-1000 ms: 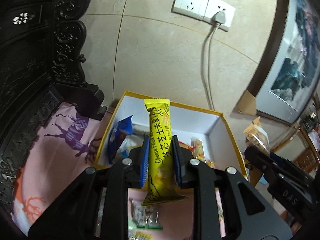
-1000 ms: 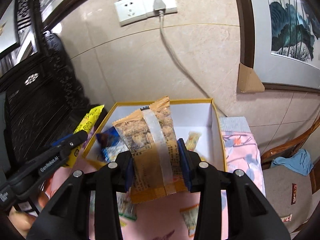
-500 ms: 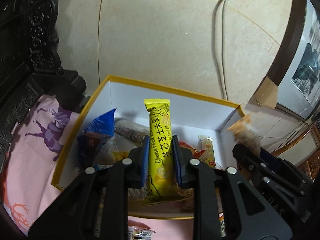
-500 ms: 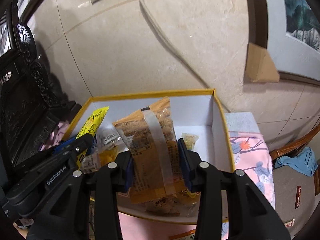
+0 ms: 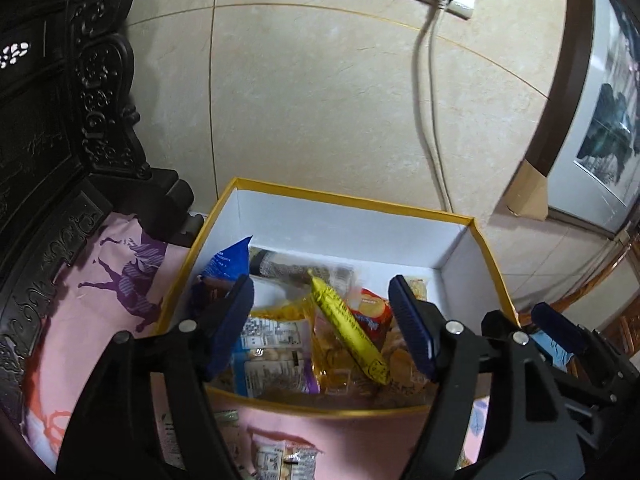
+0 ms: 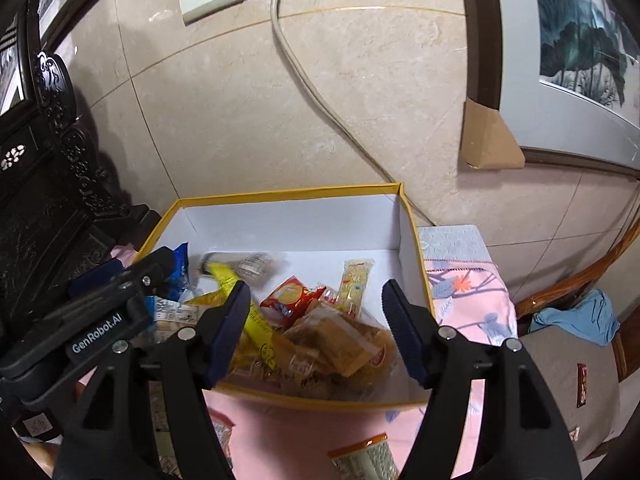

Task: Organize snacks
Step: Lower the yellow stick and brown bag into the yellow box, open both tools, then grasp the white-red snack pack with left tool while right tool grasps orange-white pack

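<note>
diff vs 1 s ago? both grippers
Both let go. The left gripper opened and its yellow bar now lies in the box. The right gripper opened and its orange pack lies on the pile inside. Box and loose snacks on the cloth unchanged.

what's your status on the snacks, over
Left gripper open, empty. Right gripper open, empty. Yellow bar and tan bag lying in box. Nothing blocking.
</note>
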### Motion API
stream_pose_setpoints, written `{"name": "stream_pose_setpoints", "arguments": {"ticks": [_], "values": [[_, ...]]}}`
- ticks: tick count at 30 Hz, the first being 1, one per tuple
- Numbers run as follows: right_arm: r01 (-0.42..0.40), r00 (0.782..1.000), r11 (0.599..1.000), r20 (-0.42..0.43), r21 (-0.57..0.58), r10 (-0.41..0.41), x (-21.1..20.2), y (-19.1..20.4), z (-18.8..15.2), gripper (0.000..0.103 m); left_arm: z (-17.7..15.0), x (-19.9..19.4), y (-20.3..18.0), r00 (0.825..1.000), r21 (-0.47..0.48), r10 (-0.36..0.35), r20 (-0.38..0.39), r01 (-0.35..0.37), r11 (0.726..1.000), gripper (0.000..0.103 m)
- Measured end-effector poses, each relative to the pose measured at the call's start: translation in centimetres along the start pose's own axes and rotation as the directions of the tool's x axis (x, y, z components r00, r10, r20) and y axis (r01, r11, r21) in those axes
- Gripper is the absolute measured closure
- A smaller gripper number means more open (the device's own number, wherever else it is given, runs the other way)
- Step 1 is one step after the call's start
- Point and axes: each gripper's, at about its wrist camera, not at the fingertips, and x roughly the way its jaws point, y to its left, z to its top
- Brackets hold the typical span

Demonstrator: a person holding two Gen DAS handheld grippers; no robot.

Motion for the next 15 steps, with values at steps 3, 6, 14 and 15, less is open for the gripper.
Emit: {"name": "stream_pose_setpoints", "arguments": {"ticks": [3, 6, 14, 15], "values": [[0.006, 1.000, 1.000, 0.010, 0.001, -0.006, -1.8, -0.4, -0.5, 0.034, -0.1, -1.8, 0.4, 1.000, 0.013, -0.011, 0.014, 0.011, 1.000, 0.020], [0.006, 1.000, 1.000, 0.010, 0.011, -0.006, -3.8, -1.7, -2.1, 0.034, -0.7, -4.5, 1.7, 0.999, 0.025, 0.002, 0.049, -0.003, 1.000, 0.011], [0.045, 0.985, 0.999, -0.168, 0.001, -0.045, -4.4, -5.6, -10.2, 0.034, -5.7, -8.8, 8.3, 0.996, 0.013, 0.086, 0.010, -0.086, 0.996, 0.009], [0.042, 0.981, 0.999, -0.188, 0.000, -0.041, -4.2, -5.7, -11.1, 0.034, -6.2, -9.0, 9.1, 0.995, 0.003, 0.097, -0.004, -0.097, 0.995, 0.009]]}}
